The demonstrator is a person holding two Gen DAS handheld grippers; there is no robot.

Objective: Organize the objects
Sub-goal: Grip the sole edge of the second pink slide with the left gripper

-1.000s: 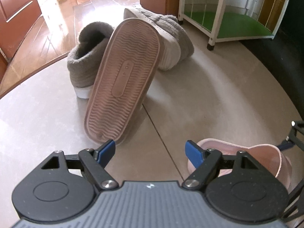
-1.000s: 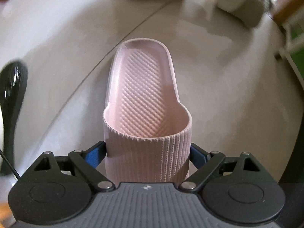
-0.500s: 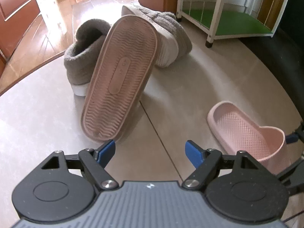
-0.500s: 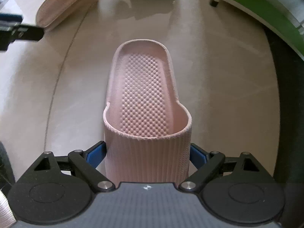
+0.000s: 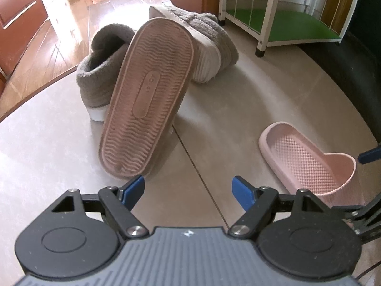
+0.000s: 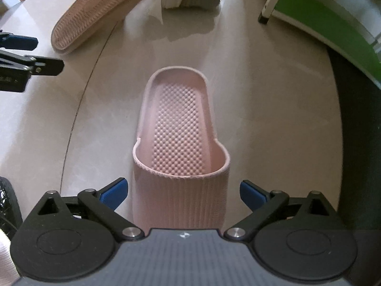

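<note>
1. Release has just happened on the right side: the right gripper [image 6: 183, 191] has just been opening its jaws, and its blue pads now stand clear of the pink slipper [image 6: 177, 140] on both sides, where half a second ago they pressed against the ribbed strap. The strap end sits between the open jaws, untouched.

2. That slipper now lies flat on the pale floor tiles [image 6: 273, 100], sole down, heel pointing away from the right camera — set down, by the look of it, not dropped. A second ago it was turned at a different angle to the tile seam; now it sits squarely, near the white shelf with the green base [image 6: 316, 21].

3. Its partner, the second pink slipper [image 5: 147, 100], is not paired yet. It leans sole-up against a grey fleece shoe [image 5: 100, 71], with another grey fleece shoe [image 5: 209, 40] behind it — well apart from the one just placed.

4. The left gripper [image 5: 189, 188] is open and empty, hovering just in front of the leaning slipper's lower edge, much where it was a second ago.

5. My reading: one slipper is placed; the sensible next job is for the left gripper to fetch the leaning one and lay it beside the first. Pulling it away may let the grey shoe shift.
</note>
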